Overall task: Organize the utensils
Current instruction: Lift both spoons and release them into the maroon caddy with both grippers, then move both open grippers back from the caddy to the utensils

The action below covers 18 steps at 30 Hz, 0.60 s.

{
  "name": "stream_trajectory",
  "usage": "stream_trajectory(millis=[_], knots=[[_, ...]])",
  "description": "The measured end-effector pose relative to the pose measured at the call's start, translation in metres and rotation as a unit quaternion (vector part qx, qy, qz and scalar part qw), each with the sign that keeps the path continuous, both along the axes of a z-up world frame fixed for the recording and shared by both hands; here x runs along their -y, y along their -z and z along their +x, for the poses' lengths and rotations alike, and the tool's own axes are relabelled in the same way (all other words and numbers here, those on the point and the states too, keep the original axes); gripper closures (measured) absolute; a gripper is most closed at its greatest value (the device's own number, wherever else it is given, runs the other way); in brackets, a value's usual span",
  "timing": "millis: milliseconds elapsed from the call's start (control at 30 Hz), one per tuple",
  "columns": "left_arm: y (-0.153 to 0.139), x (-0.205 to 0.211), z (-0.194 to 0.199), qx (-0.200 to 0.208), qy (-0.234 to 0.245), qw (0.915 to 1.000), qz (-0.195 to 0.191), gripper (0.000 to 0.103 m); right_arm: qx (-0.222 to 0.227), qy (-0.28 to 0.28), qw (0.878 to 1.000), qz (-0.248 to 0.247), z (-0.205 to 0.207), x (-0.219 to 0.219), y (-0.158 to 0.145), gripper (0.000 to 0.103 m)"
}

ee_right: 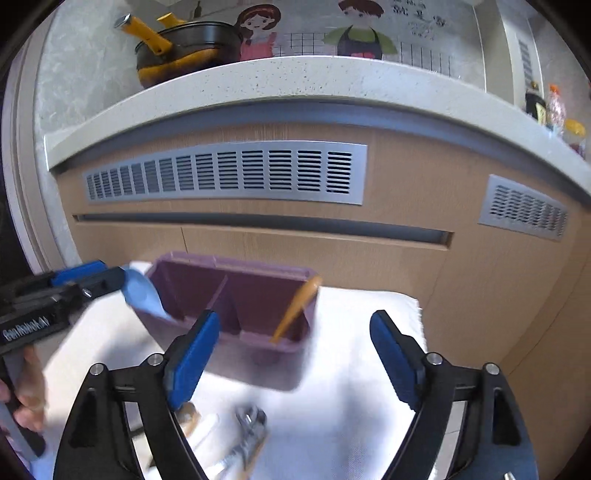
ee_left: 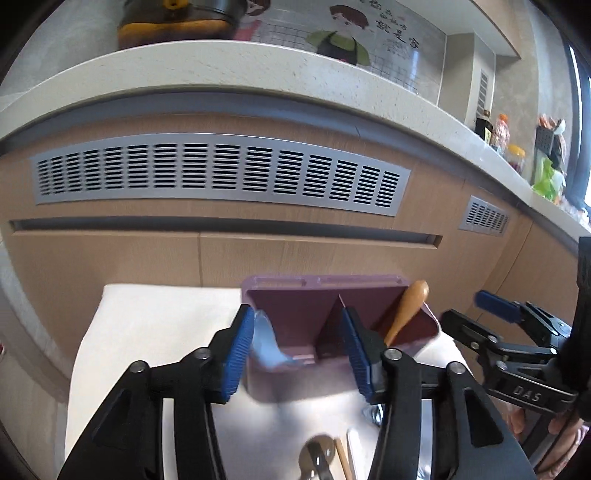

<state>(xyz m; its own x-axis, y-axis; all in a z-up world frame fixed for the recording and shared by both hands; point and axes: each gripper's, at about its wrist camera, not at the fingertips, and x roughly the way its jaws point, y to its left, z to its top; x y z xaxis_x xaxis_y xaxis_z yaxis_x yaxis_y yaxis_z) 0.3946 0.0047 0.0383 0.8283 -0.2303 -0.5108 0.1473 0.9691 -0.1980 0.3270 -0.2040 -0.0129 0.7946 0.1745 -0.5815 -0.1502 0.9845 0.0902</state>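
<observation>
A: What's the light blue spoon (ee_left: 266, 341) doing? It's blurry, at 9 o'clock of the purple two-compartment holder (ee_left: 291, 297), bowl-up over the left rim beside the left gripper (ee_left: 295, 350) — jaws apart, not pinching it.

B: Wooden-handled utensil (ee_right: 295, 308) leans in the right compartment. Right gripper (ee_right: 295, 358) gapes wide — empty, above the white towel (ee_right: 362, 387).

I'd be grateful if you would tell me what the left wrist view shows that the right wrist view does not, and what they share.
Only the left wrist view shows the green bag at the counter's far right. Only the right wrist view shows the pot's yellow handle and the left gripper from outside, beside the blue spoon. Both show the purple holder, its wooden-handled utensil, the white cloth and open jaws on both grippers.
</observation>
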Motion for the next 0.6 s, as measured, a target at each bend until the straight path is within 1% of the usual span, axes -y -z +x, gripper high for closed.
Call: stream_trajectory(millis=[67, 167, 267, 333, 467, 600], knots=[[0.001, -0.004, -0.014, -0.003, -0.006, 1.0000, 0.002, 0.052, -0.007, -0.002, 1.000, -0.018, -0.010, -0.003, 0.005, 0.012], [0.011, -0.008, -0.035, -0.018, -0.010, 0.9998, -0.001, 0.051, -0.021, -0.006, 0.999, -0.044, -0.027, -0.010, 0.019, 0.011], [0.022, -0.009, -0.052, -0.034, -0.009, 0.9994, 0.001, 0.051, -0.028, -0.015, 0.997, -0.074, -0.043, -0.020, 0.034, 0.001], [0.032, -0.009, -0.064, -0.047, -0.005, 0.9989, 0.001, 0.051, -0.030, -0.020, 0.995, -0.095, -0.053, -0.026, 0.043, 0.001], [0.052, -0.002, -0.078, -0.081, 0.018, 0.9965, 0.009, 0.050, -0.057, -0.039, 0.992, -0.106, -0.067, -0.031, 0.059, 0.001], [0.074, 0.011, -0.094, -0.116, 0.050, 0.9918, 0.018, 0.050, -0.071, -0.030, 0.989, -0.130, -0.080, -0.028, 0.071, 0.001]])
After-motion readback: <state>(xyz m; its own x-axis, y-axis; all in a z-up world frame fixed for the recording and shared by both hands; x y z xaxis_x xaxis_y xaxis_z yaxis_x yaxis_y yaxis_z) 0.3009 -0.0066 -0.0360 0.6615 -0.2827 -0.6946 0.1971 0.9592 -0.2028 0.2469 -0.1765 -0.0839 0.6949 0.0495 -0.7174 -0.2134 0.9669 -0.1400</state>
